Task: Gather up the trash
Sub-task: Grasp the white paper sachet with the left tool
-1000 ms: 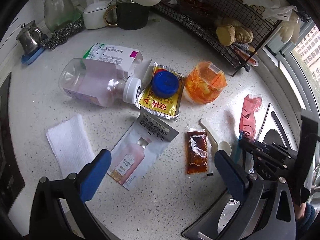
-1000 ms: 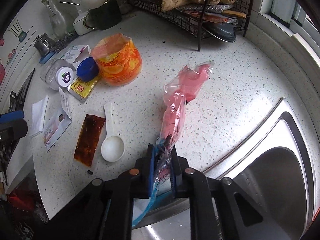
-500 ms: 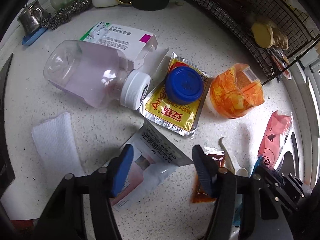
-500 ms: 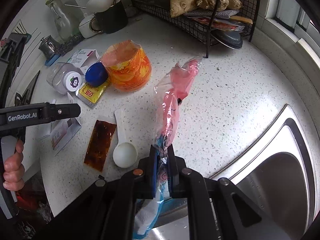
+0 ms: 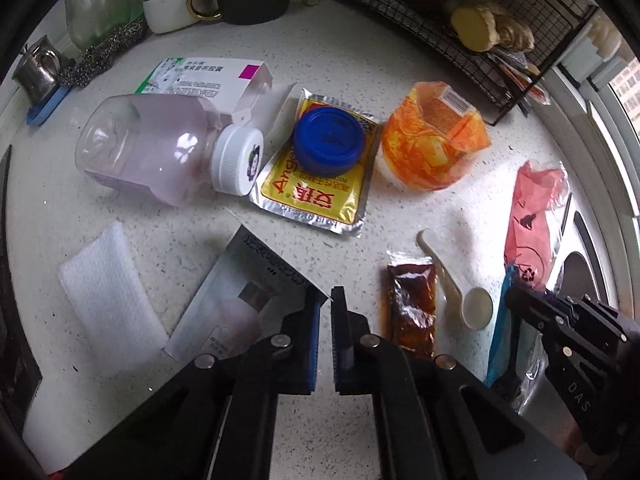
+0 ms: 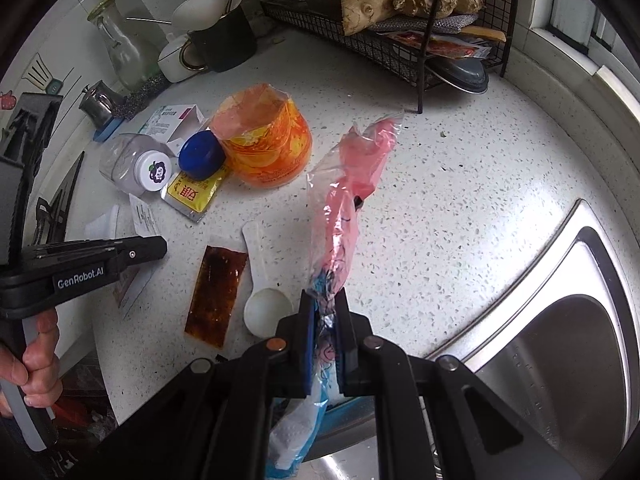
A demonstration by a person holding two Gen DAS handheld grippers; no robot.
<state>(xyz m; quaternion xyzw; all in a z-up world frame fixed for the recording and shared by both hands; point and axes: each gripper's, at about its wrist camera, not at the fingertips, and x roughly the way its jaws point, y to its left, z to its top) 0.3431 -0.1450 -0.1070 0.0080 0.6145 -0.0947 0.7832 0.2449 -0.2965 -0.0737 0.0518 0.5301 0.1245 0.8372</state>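
My left gripper (image 5: 326,304) points down at the speckled counter, its jaws shut on the near corner of a grey-and-white sample sachet (image 5: 240,300). In the right wrist view its black body (image 6: 160,246) shows at the left, with a hand on its handle. My right gripper (image 6: 325,300) is shut on a pink plastic bag (image 6: 348,200) that rises from its jaws, blue and white film hanging below. Loose litter lies between them: a brown sauce packet (image 5: 412,304), a white plastic spoon (image 5: 472,308), a yellow foil packet (image 5: 320,196) under a blue cap (image 5: 328,140), and an orange wrapper (image 5: 432,140).
A clear bottle (image 5: 152,152) lies on its side by a medicine box (image 5: 200,80) and a white tissue (image 5: 108,300). A wire rack (image 6: 400,52) with ginger stands at the back, beside a dark mug of utensils (image 6: 224,40). The steel sink (image 6: 560,340) lies to the right.
My left gripper has come down toward the counter and shut on the sachet's corner. The right gripper has kept its hold on the pink bag, which now stands a little more upright.
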